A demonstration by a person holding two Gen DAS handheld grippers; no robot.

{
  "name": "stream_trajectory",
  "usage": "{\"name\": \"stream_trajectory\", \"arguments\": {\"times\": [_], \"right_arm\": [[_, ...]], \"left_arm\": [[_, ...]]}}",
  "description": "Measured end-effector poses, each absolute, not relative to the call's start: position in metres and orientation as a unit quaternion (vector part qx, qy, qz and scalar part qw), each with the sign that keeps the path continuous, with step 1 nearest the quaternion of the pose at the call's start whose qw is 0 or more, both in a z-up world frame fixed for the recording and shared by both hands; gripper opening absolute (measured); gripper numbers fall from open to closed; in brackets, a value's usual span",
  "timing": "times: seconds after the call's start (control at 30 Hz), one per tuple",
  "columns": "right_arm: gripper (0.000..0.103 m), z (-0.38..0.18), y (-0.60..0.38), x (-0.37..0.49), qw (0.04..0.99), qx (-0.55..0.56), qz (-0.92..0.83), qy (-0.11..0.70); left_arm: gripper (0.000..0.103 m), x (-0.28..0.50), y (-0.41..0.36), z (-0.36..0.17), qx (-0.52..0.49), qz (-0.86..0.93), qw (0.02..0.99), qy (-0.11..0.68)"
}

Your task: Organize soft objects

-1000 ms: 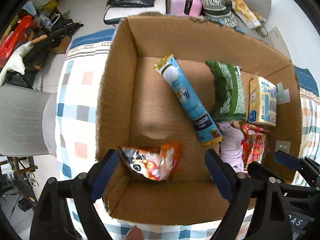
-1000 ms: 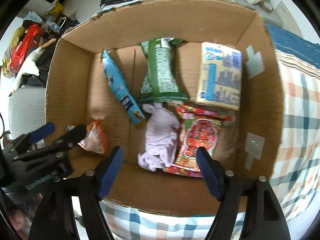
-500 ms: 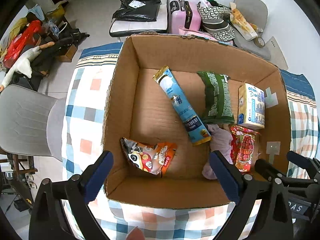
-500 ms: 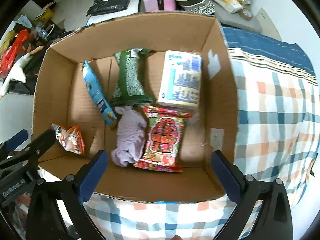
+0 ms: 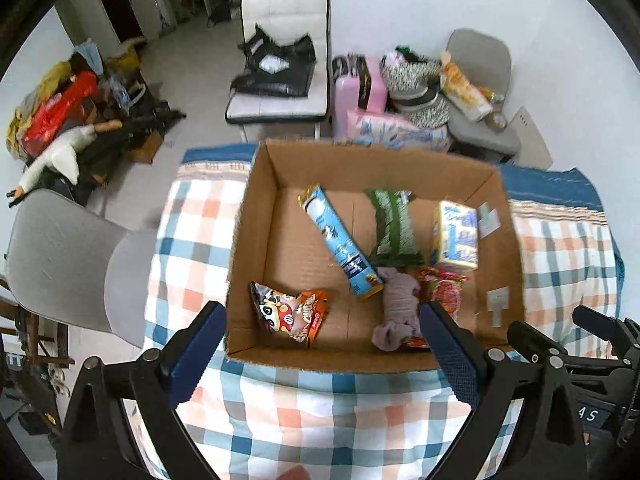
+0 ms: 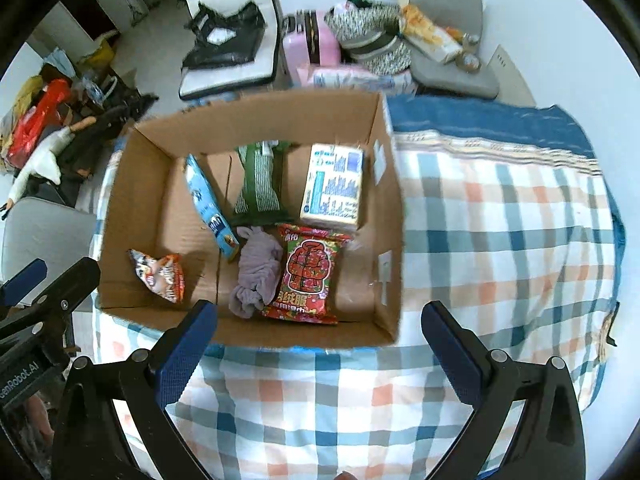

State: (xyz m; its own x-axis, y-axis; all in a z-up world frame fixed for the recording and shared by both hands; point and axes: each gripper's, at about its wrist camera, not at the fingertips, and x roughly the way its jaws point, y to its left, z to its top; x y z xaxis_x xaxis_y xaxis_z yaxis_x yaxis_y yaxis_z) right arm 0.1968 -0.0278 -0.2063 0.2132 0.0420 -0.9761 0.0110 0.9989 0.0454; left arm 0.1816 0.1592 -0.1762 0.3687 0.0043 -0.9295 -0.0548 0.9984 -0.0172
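Looking down along both tools, you hold each one above the near edge of the cardboard box [image 5: 256,216], over the checked blanket [image 6: 500,240] that the box rests on. Your left gripper [image 5: 324,344] has its jaws spread wide with nothing between them, and your right gripper [image 6: 320,344] is just as wide apart and also empty. Neither touches the box or anything in it.

Inside the box, the orange snack bag [image 5: 292,314] lies alone in the near left corner, just beyond your left tool's left finger [image 5: 198,354]. The purple cloth [image 6: 256,272] sits bunched near the middle of the near side, touching the red packet [image 6: 306,274] on its right. Beyond them, the blue packet [image 6: 208,204] lies at a slant, the green bag [image 6: 260,182] lies to its right, and the yellow pack [image 6: 334,186] rests against the right wall.

From your right tool's view, the left tool shows at the left edge, well apart from the box's left wall.
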Motion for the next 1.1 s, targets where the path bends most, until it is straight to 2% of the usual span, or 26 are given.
{"name": "stream_trajectory", "arguments": {"times": [0.3, 0.63, 1.1], "right_arm": [[0.103, -0.123, -0.043, 0.133, 0.823, 0.013, 0.005, 0.567], [0.103, -0.047, -0.052, 0.076, 0.861, 0.011, 0.000, 0.509], [0.103, -0.005, -0.049, 0.042, 0.877, 0.001, 0.008, 0.481]], "left_arm": [[0.099, 0.127, 0.149, -0.112, -0.014, 0.007, 0.846, 0.533], [0.099, 0.082, 0.148, -0.064, -0.024, 0.003, 0.863, 0.505], [0.099, 0.050, 0.149, -0.017, -0.021, 0.007, 0.884, 0.467]]}}
